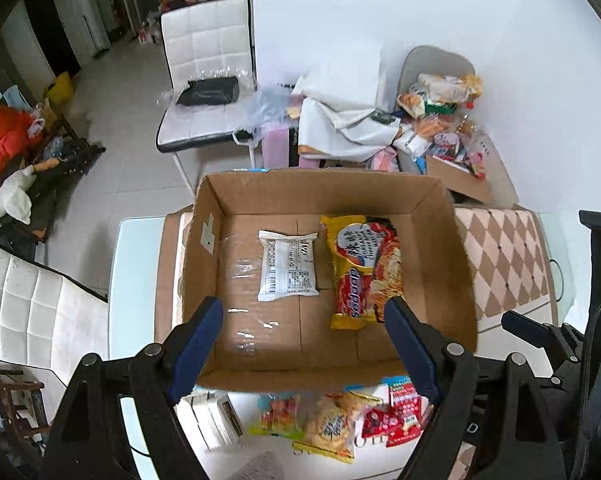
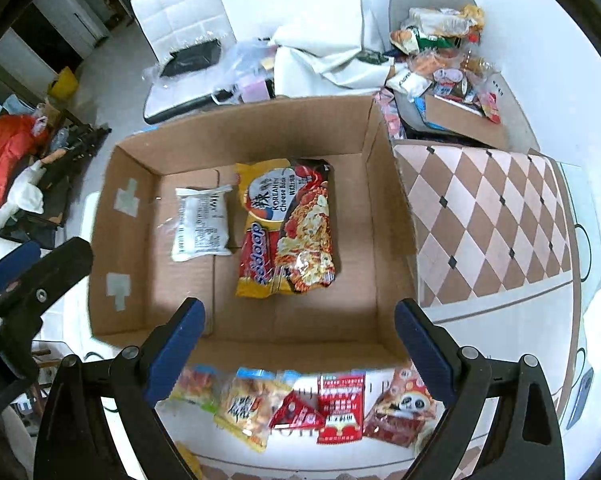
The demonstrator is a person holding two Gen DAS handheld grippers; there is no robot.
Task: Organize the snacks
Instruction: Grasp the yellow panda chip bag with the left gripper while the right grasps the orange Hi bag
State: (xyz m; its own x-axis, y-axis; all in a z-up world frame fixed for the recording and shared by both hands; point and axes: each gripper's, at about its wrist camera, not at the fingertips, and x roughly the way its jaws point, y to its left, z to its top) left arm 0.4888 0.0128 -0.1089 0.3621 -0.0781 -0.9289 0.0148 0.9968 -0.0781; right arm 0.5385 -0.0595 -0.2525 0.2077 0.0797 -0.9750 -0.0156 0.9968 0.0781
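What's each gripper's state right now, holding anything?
Left gripper: open, empty, above the near edge of the cardboard box.
Right gripper: open, empty, above the same box edge.

Each gripper was a black plastic frame of triangular, ribbed arms ending in two long fingers faced with dark blue pads (image 1: 198, 344). Round silver screws (image 1: 453, 348) sat at the pivots behind the pads, and further dark bolts marked the outer arms. The right gripper (image 2: 300, 344) matched the left gripper (image 1: 304, 344) in colour and build.
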